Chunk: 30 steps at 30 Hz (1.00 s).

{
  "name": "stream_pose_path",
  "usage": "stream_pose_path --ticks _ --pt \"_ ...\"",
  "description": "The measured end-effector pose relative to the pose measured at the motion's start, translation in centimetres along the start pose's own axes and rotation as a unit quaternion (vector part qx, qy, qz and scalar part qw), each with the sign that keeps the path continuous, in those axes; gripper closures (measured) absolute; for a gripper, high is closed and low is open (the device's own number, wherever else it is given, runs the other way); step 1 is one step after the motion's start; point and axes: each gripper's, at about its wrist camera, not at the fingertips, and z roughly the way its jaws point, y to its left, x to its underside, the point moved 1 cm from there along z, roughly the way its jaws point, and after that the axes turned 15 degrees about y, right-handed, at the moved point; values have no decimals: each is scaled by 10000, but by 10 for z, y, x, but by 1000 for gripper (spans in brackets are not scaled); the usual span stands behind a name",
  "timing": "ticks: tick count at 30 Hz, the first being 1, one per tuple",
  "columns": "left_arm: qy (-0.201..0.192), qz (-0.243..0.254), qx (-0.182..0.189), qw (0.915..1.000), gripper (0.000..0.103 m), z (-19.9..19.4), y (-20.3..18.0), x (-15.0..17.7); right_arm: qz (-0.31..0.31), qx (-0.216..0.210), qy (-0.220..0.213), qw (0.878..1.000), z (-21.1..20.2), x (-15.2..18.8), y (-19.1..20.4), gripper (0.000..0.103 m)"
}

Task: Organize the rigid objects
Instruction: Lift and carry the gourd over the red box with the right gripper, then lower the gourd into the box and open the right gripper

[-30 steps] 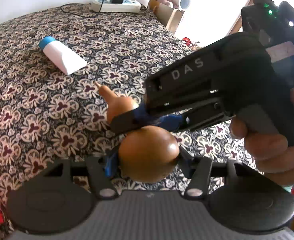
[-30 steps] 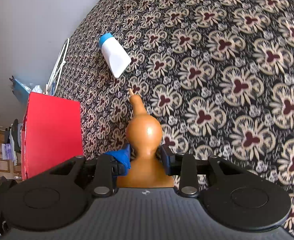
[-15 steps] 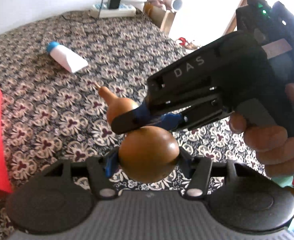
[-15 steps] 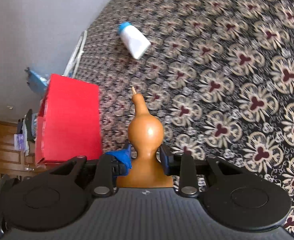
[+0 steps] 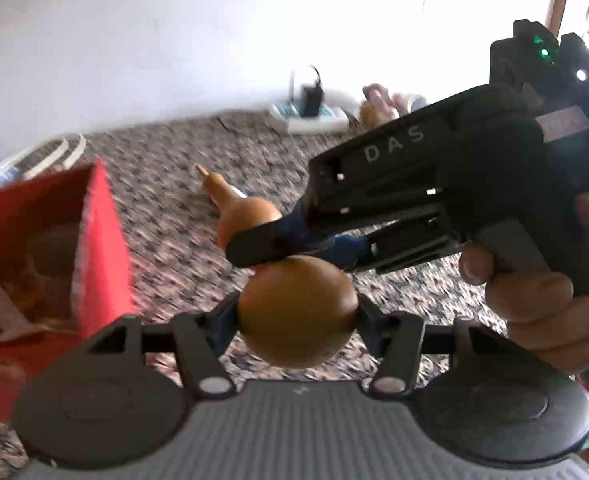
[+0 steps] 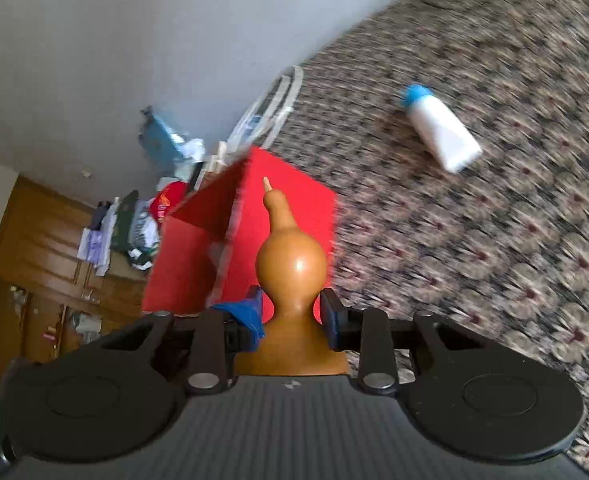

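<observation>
**Gourd gripped at two points above the patterned cloth**

While the glossy brown double-bulbed wooden gourd [image 5: 298,312] is being held clear of the floral-patterned brown cloth [image 6: 514,240], its large lower bulb is being clenched between the pads of the left gripper [image 5: 298,316], and its narrow waist is being grasped by the right gripper [image 6: 294,312]. In the left wrist view, the right gripper [image 5: 278,240] is being carried in from three o'clock by a person's hand [image 5: 542,312]. The gourd's stem tip is being pointed toward twelve o'clock in the right wrist view, in front of the open red cardboard box [image 6: 214,248]. That box [image 5: 54,260] is being shown at nine o'clock of the gourd in the left wrist view. A white squeeze bottle with a blue cap [image 6: 438,128] is being left lying on the cloth at two o'clock, well apart from the gourd. A white power strip [image 5: 310,116] is being seen blurred at twelve o'clock.
</observation>
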Motion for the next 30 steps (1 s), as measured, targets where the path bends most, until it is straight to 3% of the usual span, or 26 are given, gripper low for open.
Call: stream_pose_path --ticks 6,14,22,30 --pt "-359 13 -159 9992 44 -33 45 -6 -423 -9 -201 9989 25 -17 53 89" --pt "-482 -87 -145 9987 44 -56 128 -5 -860 219 -384 9953 83 -32 110 89" --pt "-268 -174 -152 9994 44 -55 196 6 -750 209 -251 9966 140 -46 129 89" --pt "193 -455 45 9988 43 -25 236 12 -510 618 -121 9967 182 -51 128 89"
